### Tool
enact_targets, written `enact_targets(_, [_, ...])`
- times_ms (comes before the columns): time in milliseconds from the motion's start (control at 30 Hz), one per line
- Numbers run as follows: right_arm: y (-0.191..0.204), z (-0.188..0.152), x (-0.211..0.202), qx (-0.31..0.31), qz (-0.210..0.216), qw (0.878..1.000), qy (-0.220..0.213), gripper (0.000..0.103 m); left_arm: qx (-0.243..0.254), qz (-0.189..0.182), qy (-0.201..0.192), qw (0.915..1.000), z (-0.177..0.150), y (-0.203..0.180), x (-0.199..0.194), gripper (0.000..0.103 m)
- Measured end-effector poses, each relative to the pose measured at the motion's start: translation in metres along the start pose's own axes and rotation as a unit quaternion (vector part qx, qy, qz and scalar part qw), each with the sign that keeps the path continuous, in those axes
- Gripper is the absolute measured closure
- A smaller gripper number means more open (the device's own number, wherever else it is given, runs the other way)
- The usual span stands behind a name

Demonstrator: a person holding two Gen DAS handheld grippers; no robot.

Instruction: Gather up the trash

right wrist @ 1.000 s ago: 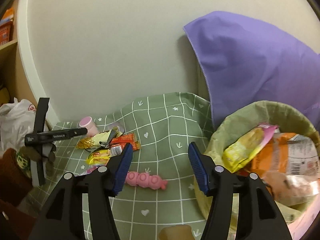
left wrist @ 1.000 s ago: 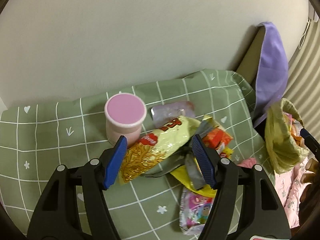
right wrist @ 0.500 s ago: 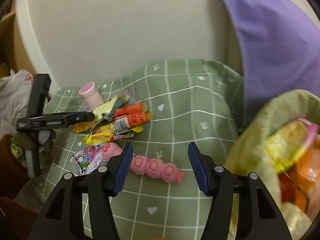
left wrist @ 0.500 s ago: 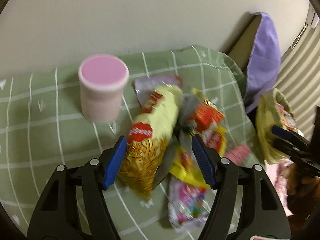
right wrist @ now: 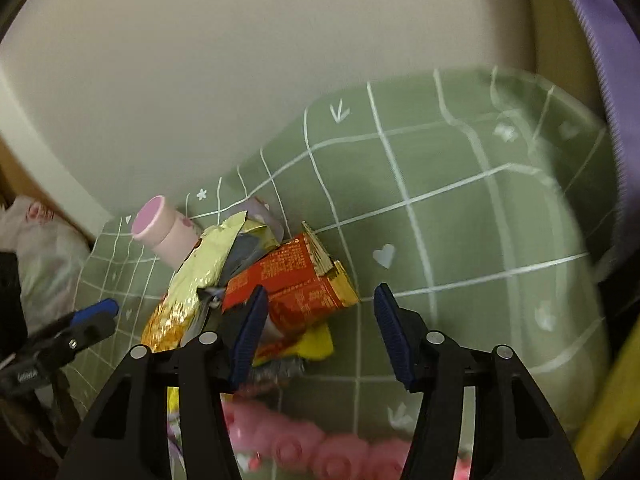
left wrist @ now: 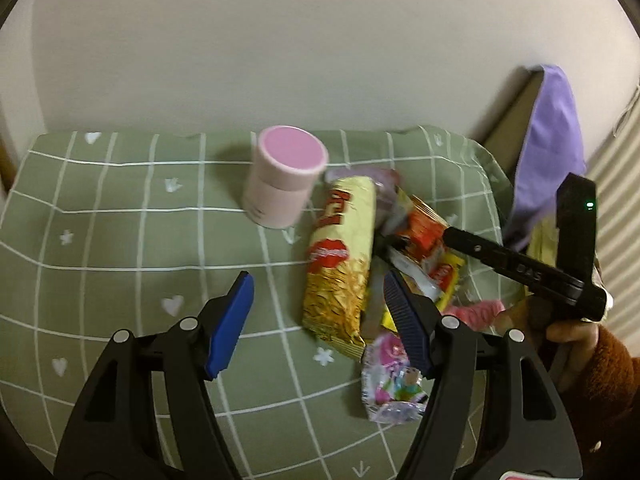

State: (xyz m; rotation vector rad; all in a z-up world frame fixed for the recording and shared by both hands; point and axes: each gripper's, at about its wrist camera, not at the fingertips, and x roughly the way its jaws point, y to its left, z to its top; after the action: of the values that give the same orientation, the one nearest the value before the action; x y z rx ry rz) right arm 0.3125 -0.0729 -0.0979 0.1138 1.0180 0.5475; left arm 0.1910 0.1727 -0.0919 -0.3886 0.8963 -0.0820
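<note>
Left wrist view gives us the green checked cloth (left wrist: 120, 220) under everything; our left gripper (left wrist: 318, 312) stands wide and holds nothing, with the yellow snack bag (left wrist: 340, 264) lying between its fingers, nearer the right one. Beyond the fingertips stands the pink cup (left wrist: 284, 178). Our right gripper (right wrist: 318, 322) is closing over bare cloth, the red wrapper (right wrist: 288, 284) just behind its left finger

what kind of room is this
Probably a lived-in home room, perhaps a bedroom or child's room: a green grid-patterned cloth with hearts covers the surface against a plain wall, snack wrappers lie scattered beside a pink canister, and a pink toy lies nearby.
</note>
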Motion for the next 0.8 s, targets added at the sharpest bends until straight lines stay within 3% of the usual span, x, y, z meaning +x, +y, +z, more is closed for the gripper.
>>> enact_targets(100, [-0.002, 0.005, 0.017, 0.014, 0.042, 0.999, 0.023, 0.078, -0.001, 0.014, 0.002, 0.9999, 0.0, 0.004, 0.001, 0.039])
enact_targets(167, [0.0, 0.007, 0.019, 0.012, 0.06, 0.998, 0.032, 0.086, 0.002, 0.016, 0.005, 0.9999, -0.001, 0.004, 0.001, 0.039])
enact_targets(333, [0.015, 0.008, -0.013, -0.036, 0.053, 0.998, 0.012, 0.096, 0.014, 0.012, 0.003, 0.9998, 0.001, -0.003, 0.004, 0.039])
enact_targets(600, [0.003, -0.001, -0.058, -0.043, 0.016, 0.999, -0.012, 0.097, 0.03, -0.007, -0.008, 0.9995, 0.004, -0.015, 0.002, 0.039])
enact_targets(700, [0.001, -0.003, -0.067, -0.05, 0.006, 0.998, -0.03, 0.093, 0.025, -0.008, -0.015, 0.9995, 0.007, -0.013, 0.0, 0.039])
enact_targets(733, [0.002, -0.002, -0.067, -0.05, 0.004, 0.998, -0.034, 0.083, 0.023, -0.008, -0.017, 0.9996, 0.007, -0.011, -0.002, 0.039])
enact_targets(767, [0.001, -0.002, -0.067, -0.048, 0.003, 0.998, -0.037, 0.061, 0.021, -0.008, -0.019, 0.9996, 0.008, -0.009, -0.003, 0.039])
enact_targets(800, [0.001, -0.003, -0.065, -0.045, 0.013, 0.998, -0.035, 0.049, 0.019, -0.007, -0.02, 0.9996, 0.01, -0.009, -0.002, 0.039])
